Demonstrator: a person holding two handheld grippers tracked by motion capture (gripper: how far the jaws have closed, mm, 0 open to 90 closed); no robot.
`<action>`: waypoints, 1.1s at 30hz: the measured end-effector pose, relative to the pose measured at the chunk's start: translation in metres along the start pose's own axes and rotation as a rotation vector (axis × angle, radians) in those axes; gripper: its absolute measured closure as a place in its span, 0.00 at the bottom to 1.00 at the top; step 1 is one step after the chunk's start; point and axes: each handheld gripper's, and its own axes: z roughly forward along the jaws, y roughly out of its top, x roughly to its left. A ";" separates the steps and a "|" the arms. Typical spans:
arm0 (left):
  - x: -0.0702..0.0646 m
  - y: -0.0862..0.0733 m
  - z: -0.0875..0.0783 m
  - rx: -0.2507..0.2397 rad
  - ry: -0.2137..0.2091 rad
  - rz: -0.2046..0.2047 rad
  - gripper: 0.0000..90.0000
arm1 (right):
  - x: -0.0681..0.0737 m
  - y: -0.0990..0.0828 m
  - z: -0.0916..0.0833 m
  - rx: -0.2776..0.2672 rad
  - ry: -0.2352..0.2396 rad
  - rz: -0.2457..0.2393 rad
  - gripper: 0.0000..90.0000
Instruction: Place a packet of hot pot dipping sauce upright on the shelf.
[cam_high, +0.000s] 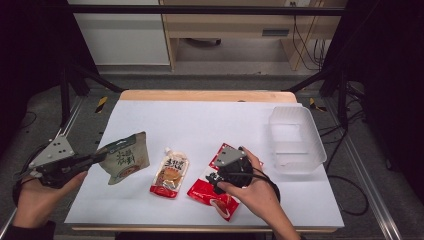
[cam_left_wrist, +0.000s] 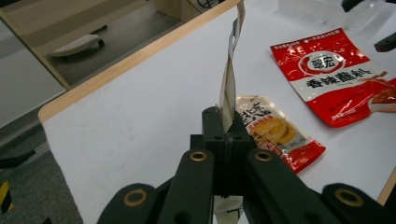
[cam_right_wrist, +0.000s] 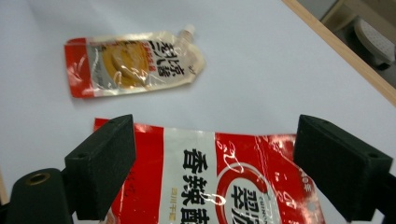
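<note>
The left gripper (cam_high: 95, 159) is sitting at the lower left of the high view, its jaws clamped together on the edge of a grey-green pouch (cam_high: 124, 158). That pouch is hanging in the air just right of the jaws, clear of the white table (cam_high: 210, 120), tilted with its top corner toward the upper right. In the left gripper view the same gripper (cam_left_wrist: 224, 126) is rising from the bottom centre, and the pouch (cam_left_wrist: 231, 74) is standing edge-on as a thin strip running from the jaw tips to the top of the frame.

The right gripper (cam_high: 214, 179) is showing at lower centre-right of the high view, held in a hand (cam_high: 252, 192) that is coming up from the bottom edge. It is pointing down over a red pouch (cam_high: 212, 197). In the right gripper view this gripper (cam_right_wrist: 215, 163) has its jaws standing wide apart, one at lower left and one at lower right, with the red pouch (cam_right_wrist: 224, 186) lying flat below and between them; the pads are not pressing on it.

A spouted pouch (cam_high: 170, 175) is lying flat between the other two pouches, apart from both, at upper left of the right gripper view (cam_right_wrist: 133, 63). A clear tub (cam_high: 296, 140) is standing at the right side of the table, well apart from the pouches.
</note>
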 end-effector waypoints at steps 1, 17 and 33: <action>-0.002 0.003 0.002 0.000 -0.007 0.011 1.00 | -0.001 0.005 -0.002 0.001 0.012 -0.015 0.15; -0.036 0.040 0.051 0.023 -0.148 0.119 1.00 | -0.002 0.066 -0.006 0.094 0.100 -0.213 0.32; -0.062 0.050 0.080 0.037 -0.232 0.172 1.00 | -0.005 0.089 0.002 0.126 0.143 -0.301 0.29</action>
